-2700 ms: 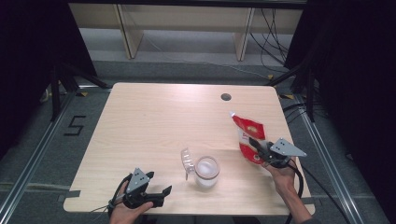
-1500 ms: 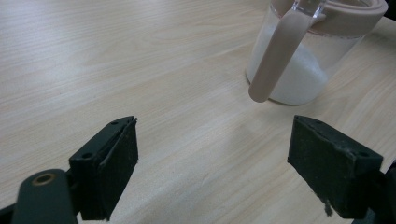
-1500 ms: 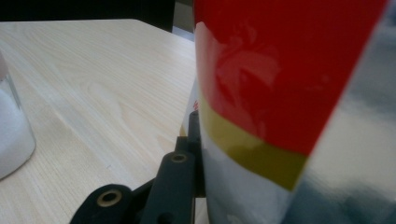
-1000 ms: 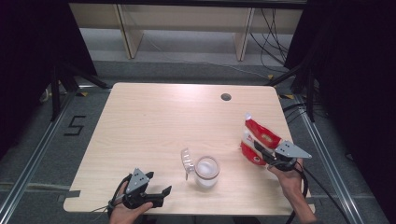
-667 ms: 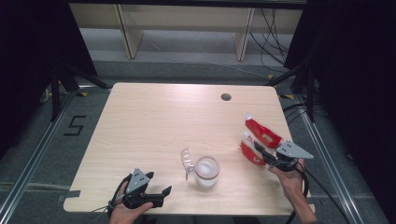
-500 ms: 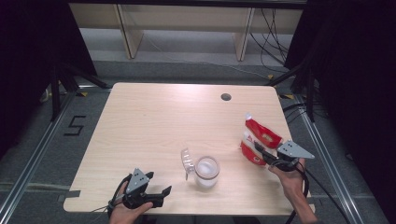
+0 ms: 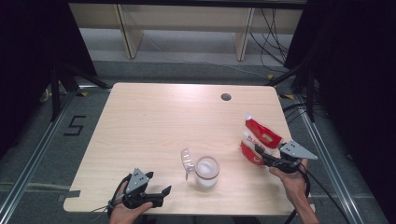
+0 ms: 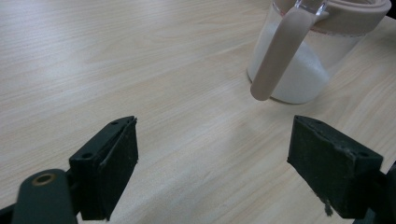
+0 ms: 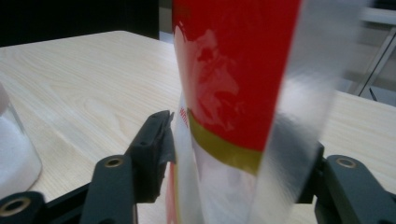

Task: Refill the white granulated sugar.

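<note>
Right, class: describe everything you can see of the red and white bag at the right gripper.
The red and white bag is a glossy plastic pouch, red on top with a gold band and a white lower part. It stands on the wooden table near its right edge, its crumpled top leaning back. It sits between the jaws of the right gripper, which have just been opening; whether the pads touch it is unclear.

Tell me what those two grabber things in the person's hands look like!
Each gripper, the left gripper and the right gripper, is black, with two flat black jaws tipped with square pads and a grey three-cornered plate on top. A black cable trails from each. The forearms look bare, with no sleeves to see.
</note>
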### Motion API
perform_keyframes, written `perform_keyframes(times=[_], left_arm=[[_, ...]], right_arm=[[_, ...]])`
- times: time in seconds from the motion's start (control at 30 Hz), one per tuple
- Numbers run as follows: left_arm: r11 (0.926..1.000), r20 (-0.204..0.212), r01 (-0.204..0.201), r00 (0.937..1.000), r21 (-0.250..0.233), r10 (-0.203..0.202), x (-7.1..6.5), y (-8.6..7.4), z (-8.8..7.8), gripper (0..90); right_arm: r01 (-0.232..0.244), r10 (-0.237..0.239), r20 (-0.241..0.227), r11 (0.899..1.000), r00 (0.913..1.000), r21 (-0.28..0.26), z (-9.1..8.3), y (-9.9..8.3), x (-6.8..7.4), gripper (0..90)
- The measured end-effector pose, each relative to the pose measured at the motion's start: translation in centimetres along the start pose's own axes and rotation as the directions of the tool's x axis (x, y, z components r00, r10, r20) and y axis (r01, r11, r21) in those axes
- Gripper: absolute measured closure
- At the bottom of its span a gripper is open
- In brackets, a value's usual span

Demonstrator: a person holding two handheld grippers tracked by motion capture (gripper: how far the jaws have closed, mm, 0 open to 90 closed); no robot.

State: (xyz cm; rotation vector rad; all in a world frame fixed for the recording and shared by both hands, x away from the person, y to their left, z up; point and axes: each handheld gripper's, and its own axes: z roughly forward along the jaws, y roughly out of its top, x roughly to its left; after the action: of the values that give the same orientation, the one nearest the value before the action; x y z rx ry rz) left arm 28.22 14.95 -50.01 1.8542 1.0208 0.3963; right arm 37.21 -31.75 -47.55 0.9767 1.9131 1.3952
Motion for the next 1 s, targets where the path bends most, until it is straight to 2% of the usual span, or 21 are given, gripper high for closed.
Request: perform_keyframes(times=[0.03,0.07,0.1,0.13,0.27,0.3,0.33,0.37,0.43,0.47,0.5,0.63,0.77,0.8,0.87,1.0], left_arm=[[0.9999,0.001,-0.016,0.9999,0.000,0.016,0.1,0.1,0.0,15.5],[0.9999,0.001,-0.016,0.9999,0.000,0.016,0.1,0.1,0.0,15.5],[0.9998,-0.001,-0.019,0.9998,0.002,0.019,0.1,0.1,0.0,15.5],[0.9998,0.000,-0.019,0.9998,0.004,0.019,0.1,0.0,0.0,15.5],[0.9998,0.000,-0.018,0.9998,0.002,0.018,0.1,0.1,0.0,15.5],[0.9999,0.000,-0.015,0.9999,0.002,0.015,0.0,0.1,0.0,15.5],[1.0000,0.001,-0.005,1.0000,0.001,0.005,0.0,0.0,0.1,15.5],[1.0000,0.001,-0.005,1.0000,-0.002,0.005,0.0,0.0,0.1,15.5],[1.0000,-0.004,-0.006,1.0000,0.005,0.006,-0.1,0.1,0.0,15.5],[0.9997,-0.002,-0.025,0.9997,0.006,0.025,0.1,0.1,-0.1,15.5],[0.9998,0.000,-0.020,0.9998,0.003,0.020,0.1,0.1,0.0,15.5],[1.0000,0.001,-0.006,1.0000,0.002,0.006,-0.1,0.1,0.1,15.5],[1.0000,0.003,-0.006,1.0000,0.000,0.006,0.0,0.1,0.1,15.5],[1.0000,0.003,-0.006,1.0000,0.001,0.006,0.0,0.1,0.1,15.5],[1.0000,0.003,-0.005,1.0000,0.000,0.005,0.0,0.1,0.1,15.5],[1.0000,0.007,-0.007,1.0000,0.002,0.007,0.0,0.0,0.1,15.5]], right_arm=[[-0.006,0.006,0.003,1.000,1.0000,0.001,-0.4,0.0,0.2,41.7],[-0.006,0.006,0.003,1.000,1.0000,0.001,-0.4,0.0,0.2,41.7],[-0.011,0.010,0.012,1.000,0.9999,0.025,-0.9,0.1,0.5,40.7],[0.019,-0.020,0.009,1.000,0.9998,0.025,-1.0,0.1,0.3,40.4],[0.006,-0.007,0.018,0.999,0.9998,0.042,-1.6,0.2,0.5,38.6],[-0.024,0.023,0.028,0.998,0.9993,0.056,-2.0,0.1,0.9,37.8],[-0.024,0.023,0.028,0.998,0.9993,0.056,-2.0,0.1,0.9,37.8],[0.007,-0.007,0.013,0.999,0.9999,0.046,-2.0,0.1,0.7,37.6],[-0.018,0.017,0.017,0.998,0.9997,0.052,-2.5,0.1,0.9,37.1],[-0.005,0.003,0.018,0.997,0.9998,0.075,-2.7,0.1,0.8,36.7],[-0.001,0.000,0.024,0.998,0.9997,0.066,-2.9,0.1,0.9,36.1],[-0.022,0.019,0.027,0.996,0.9994,0.086,-3.5,-0.1,1.2,35.5],[-0.011,0.009,0.024,0.997,0.9997,0.074,-3.5,-0.1,1.1,34.6],[-0.044,0.043,0.022,0.996,0.9988,0.076,-3.6,-0.1,1.4,34.4],[-0.027,0.025,0.031,0.996,0.9992,0.086,-3.9,-0.1,1.3,34.2],[-0.064,0.062,0.032,0.994,0.9976,0.085,-4.1,-0.2,1.6,31.0]])
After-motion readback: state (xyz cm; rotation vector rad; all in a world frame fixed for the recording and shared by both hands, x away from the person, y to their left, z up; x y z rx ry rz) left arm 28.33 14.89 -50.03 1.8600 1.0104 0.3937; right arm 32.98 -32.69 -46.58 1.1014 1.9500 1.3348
